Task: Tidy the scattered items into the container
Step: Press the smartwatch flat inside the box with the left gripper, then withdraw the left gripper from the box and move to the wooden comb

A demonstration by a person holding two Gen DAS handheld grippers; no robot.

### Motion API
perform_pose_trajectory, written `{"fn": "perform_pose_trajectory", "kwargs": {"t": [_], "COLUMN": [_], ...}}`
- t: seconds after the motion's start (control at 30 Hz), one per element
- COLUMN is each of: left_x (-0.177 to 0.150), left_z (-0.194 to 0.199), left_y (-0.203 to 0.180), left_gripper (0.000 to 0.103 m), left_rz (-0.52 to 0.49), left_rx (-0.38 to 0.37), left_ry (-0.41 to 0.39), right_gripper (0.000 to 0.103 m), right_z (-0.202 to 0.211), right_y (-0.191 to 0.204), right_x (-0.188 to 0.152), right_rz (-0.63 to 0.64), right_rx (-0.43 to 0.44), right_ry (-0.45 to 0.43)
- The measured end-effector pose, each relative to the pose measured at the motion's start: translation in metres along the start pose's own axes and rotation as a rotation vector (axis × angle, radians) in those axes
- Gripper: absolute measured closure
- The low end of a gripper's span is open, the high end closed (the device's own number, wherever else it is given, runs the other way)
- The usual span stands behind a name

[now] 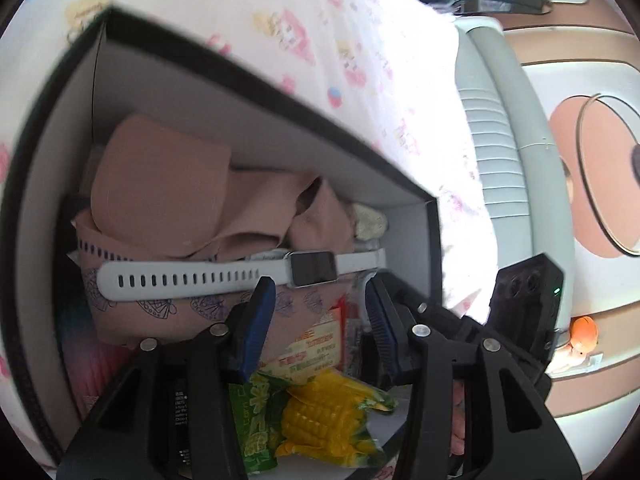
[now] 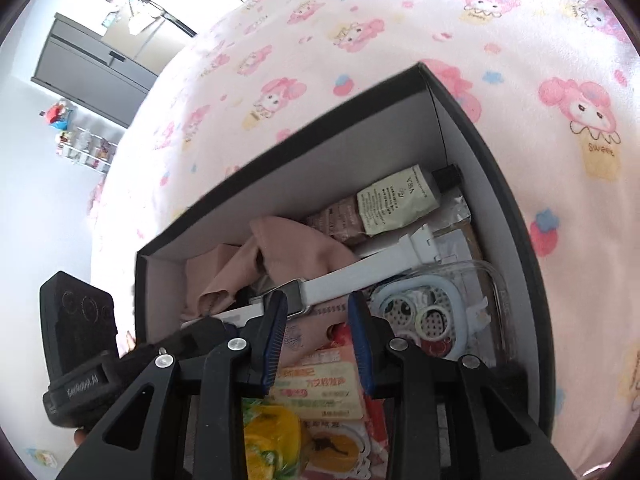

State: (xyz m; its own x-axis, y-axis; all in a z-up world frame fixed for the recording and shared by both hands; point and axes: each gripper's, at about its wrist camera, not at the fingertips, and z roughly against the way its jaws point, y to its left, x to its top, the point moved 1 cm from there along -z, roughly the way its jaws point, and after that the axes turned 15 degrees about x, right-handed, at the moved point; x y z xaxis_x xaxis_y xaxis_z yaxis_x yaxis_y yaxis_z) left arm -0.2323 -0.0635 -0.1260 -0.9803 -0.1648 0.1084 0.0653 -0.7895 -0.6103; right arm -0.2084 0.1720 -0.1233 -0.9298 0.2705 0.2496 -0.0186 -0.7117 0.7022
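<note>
A black box with white inner walls (image 1: 280, 136) (image 2: 320, 160) sits on a pink cartoon-print bedsheet. Inside lie a white smartwatch (image 1: 240, 274) (image 2: 344, 278), tan cloth (image 1: 168, 196) (image 2: 296, 252), a yellow corn snack pack (image 1: 320, 412) (image 2: 272, 444), a cream tube (image 2: 400, 200), and a clear case with a light-blue ringed item (image 2: 424, 312). My left gripper (image 1: 320, 288) is open just above the watch, holding nothing. My right gripper (image 2: 316, 300) is open over the box near the watch face, also empty.
The bedsheet (image 2: 360, 60) surrounds the box. A grey bed edge (image 1: 500, 160) and brown floor mat (image 1: 592, 184) lie to the right in the left wrist view. A grey cabinet (image 2: 92, 68) and small shelf (image 2: 84, 148) stand by the wall.
</note>
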Motion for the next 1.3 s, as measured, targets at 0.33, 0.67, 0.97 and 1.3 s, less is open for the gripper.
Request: {"fn": "perform_pose_trajectory", "kwargs": {"t": [0.33, 0.67, 0.97, 1.3], "left_x": [0.007, -0.038, -0.132, -0.175], "left_z": [-0.002, 0.067, 0.111, 0.152], "left_y": [0.001, -0.056, -0.106, -0.095], "left_gripper": [0.056, 0.056, 0.053, 0.052], "left_rz": [-0.033, -0.275, -0.363, -0.329], "left_rx": [0.097, 0.2, 0.294, 0.323], "left_ry": [0.01, -0.224, -0.41, -0.458], "right_gripper": [0.075, 0.074, 0.068, 0.064], "right_z": [0.0, 0.05, 0.121, 0.135], "right_y": [-0.004, 0.046, 0.1, 0.144], "right_x": [0.004, -0.035, -0.086, -0.148], "right_rz": [0.068, 0.219, 0.387, 0.519], "right_rx": [-0.124, -0.228, -0.262, -0.183], "right_ry": [0.034, -0.055, -0.149, -0.124]}}
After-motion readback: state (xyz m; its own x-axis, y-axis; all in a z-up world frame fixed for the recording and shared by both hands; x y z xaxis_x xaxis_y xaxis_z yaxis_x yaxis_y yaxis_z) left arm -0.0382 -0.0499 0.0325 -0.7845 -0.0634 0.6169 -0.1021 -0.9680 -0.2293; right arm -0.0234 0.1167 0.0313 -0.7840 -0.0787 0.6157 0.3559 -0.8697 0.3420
